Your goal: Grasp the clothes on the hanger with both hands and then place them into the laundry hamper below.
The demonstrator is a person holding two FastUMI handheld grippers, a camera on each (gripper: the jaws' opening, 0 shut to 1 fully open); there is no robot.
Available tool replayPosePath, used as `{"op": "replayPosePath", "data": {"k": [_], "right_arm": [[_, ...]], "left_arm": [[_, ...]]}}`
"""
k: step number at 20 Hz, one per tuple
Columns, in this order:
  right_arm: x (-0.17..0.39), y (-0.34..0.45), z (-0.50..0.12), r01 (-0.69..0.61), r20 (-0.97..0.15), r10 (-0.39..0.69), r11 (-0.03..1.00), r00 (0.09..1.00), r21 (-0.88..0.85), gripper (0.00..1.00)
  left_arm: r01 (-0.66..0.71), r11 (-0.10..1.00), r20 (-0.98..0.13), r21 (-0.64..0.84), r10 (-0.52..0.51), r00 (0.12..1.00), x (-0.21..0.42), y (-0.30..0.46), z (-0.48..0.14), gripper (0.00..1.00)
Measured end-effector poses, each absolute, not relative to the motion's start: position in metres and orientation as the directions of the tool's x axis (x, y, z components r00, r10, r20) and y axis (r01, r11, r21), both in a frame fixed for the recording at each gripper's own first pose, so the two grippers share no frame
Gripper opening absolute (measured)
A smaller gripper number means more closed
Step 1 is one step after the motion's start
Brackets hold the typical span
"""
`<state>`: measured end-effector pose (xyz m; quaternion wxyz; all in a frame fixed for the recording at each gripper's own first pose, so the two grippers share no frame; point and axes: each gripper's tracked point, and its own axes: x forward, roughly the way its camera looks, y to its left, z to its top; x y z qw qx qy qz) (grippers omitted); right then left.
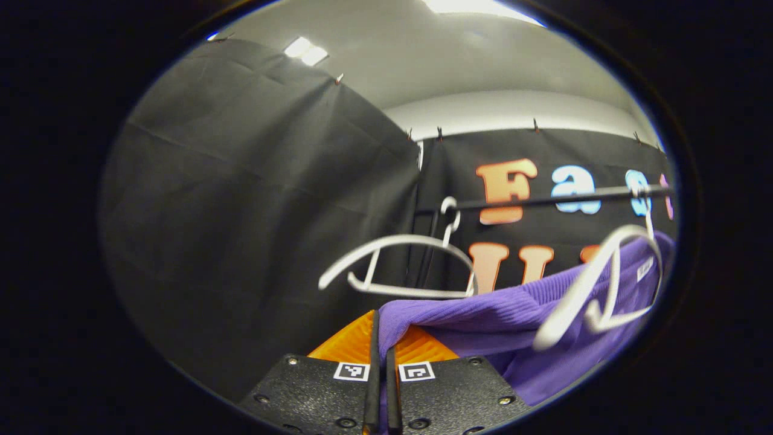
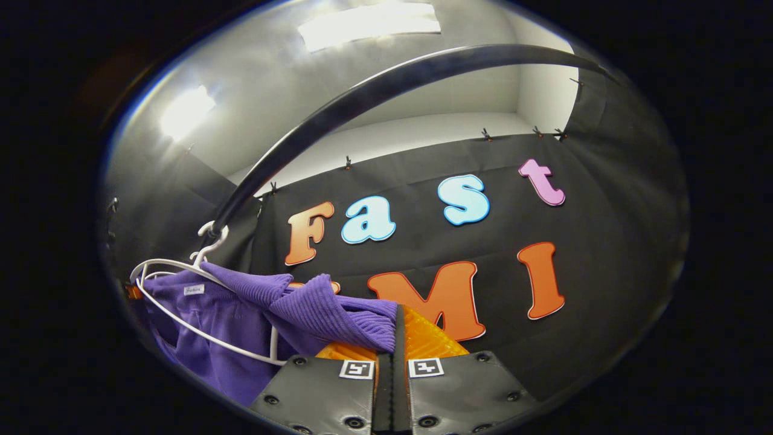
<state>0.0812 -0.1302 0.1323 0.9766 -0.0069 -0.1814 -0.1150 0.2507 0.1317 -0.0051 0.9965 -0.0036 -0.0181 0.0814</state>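
A purple ribbed garment point(image 1: 483, 326) hangs partly off a white hanger point(image 1: 595, 284) on the black rail point(image 1: 543, 200). My left gripper point(image 1: 380, 329) is shut on the garment's shoulder edge, the cloth pinched between its fingers. In the right gripper view the same purple garment point(image 2: 314, 311) bunches toward my right gripper point(image 2: 395, 329), which is shut on its other edge. Its white hanger point(image 2: 181, 284) hooks on the curved black rail point(image 2: 362, 103), with the collar label showing.
A second, bare white hanger point(image 1: 401, 266) hangs on the rail to the left of the garment in the left gripper view. Black cloth walls stand close behind and to the left. The ceiling with lights is above.
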Motion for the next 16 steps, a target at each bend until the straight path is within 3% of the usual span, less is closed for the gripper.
{"op": "replayPosePath", "data": {"k": [5, 7, 10, 13, 16], "right_arm": [[0.091, -0.137, 0.132, 0.315, 0.365, -0.271, 0.947, 0.891, -0.065, 0.07], [0.099, -0.158, 0.129, 0.399, 0.366, -0.34, 0.912, 0.866, -0.096, 0.07], [0.113, -0.19, 0.111, 0.488, 0.342, -0.43, 0.867, 0.836, -0.102, 0.07], [0.116, -0.206, 0.075, 0.474, 0.257, -0.433, 0.872, 0.864, -0.123, 0.07], [0.102, -0.219, 0.067, 0.471, 0.241, -0.432, 0.872, 0.869, -0.136, 0.07]], "left_arm": [[-0.114, 0.993, -0.122, 0.012, 0.115, 0.986, 0.214, 0.099, -0.106, 0.04], [-0.103, 0.995, -0.154, 0.004, 0.103, 0.983, 0.199, 0.086, -0.127, 0.05], [-0.092, 0.996, -0.191, 0.019, 0.094, 0.977, 0.185, 0.074, -0.146, 0.05], [-0.043, 0.999, -0.226, 0.004, 0.043, 0.973, 0.169, 0.065, -0.149, 0.05], [-0.038, 0.999, -0.207, 0.026, 0.042, 0.977, 0.16, 0.071, -0.135, 0.07]]}}
